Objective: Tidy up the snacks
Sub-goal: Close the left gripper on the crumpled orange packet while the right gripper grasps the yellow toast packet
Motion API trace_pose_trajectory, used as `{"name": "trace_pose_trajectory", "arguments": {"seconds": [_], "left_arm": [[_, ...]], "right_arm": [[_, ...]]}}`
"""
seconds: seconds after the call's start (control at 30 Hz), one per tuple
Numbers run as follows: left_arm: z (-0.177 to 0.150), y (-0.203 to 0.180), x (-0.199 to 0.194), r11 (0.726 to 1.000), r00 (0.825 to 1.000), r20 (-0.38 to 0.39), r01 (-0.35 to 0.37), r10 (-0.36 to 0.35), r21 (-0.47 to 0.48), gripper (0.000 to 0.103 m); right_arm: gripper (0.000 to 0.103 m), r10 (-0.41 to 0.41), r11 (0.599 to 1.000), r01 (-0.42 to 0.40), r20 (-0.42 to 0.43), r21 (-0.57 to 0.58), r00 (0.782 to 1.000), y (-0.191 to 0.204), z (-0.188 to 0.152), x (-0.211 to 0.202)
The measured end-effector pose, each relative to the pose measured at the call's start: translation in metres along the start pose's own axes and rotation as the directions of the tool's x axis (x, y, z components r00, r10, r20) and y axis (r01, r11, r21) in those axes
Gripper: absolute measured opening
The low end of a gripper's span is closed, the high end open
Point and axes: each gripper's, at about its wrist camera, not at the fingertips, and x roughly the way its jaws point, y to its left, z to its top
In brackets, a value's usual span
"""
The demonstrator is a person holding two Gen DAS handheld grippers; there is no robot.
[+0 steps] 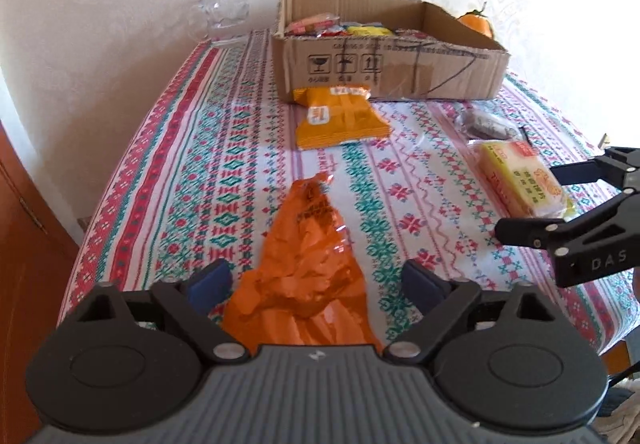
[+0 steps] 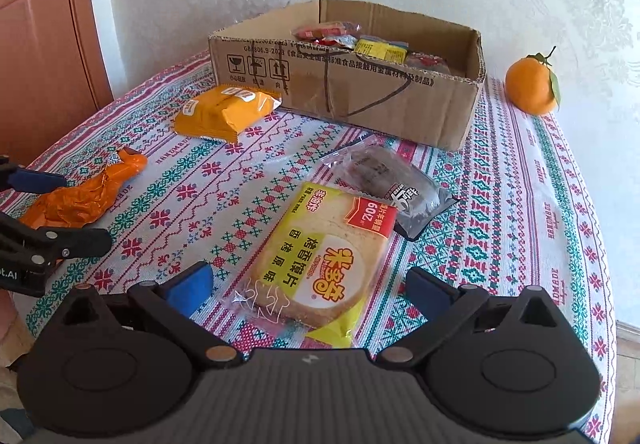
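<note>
My left gripper [image 1: 318, 286] is open, its jaws on either side of a crumpled orange snack bag [image 1: 308, 268] on the table; the bag also shows in the right wrist view [image 2: 84, 196]. My right gripper [image 2: 310, 292] is open around the near end of a yellow toast-slice packet [image 2: 324, 256], which also shows in the left wrist view [image 1: 520, 176]. A yellow-orange biscuit pack [image 1: 340, 116] [image 2: 226, 112] and a dark clear-wrapped snack [image 2: 392, 180] [image 1: 484, 124] lie before the cardboard box [image 1: 400, 72] [image 2: 360, 100], which holds several snacks.
A patterned tablecloth [image 2: 520, 204] covers the table. A glass mug [image 1: 224, 12] stands at the back left by the wall. An orange with leaves [image 2: 532, 84] sits right of the box. A wooden door [image 2: 40, 24] is at the left.
</note>
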Motion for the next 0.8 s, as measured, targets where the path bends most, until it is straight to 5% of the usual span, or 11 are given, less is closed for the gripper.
{"name": "trace_pose_trajectory", "arguments": {"seconds": [0.13, 0.8], "left_arm": [[0.001, -0.003, -0.004, 1.000, 1.000, 0.007, 0.008, -0.008, 0.004, 0.062], [-0.001, -0.005, -0.006, 1.000, 1.000, 0.019, -0.001, 0.002, -0.013, 0.062]], "right_arm": [[0.103, 0.006, 1.000, -0.006, 0.003, -0.005, 1.000, -0.001, -0.001, -0.001], [0.103, 0.076, 0.995, -0.075, 0.015, -0.071, 0.997, 0.020, 0.017, 0.018]]}}
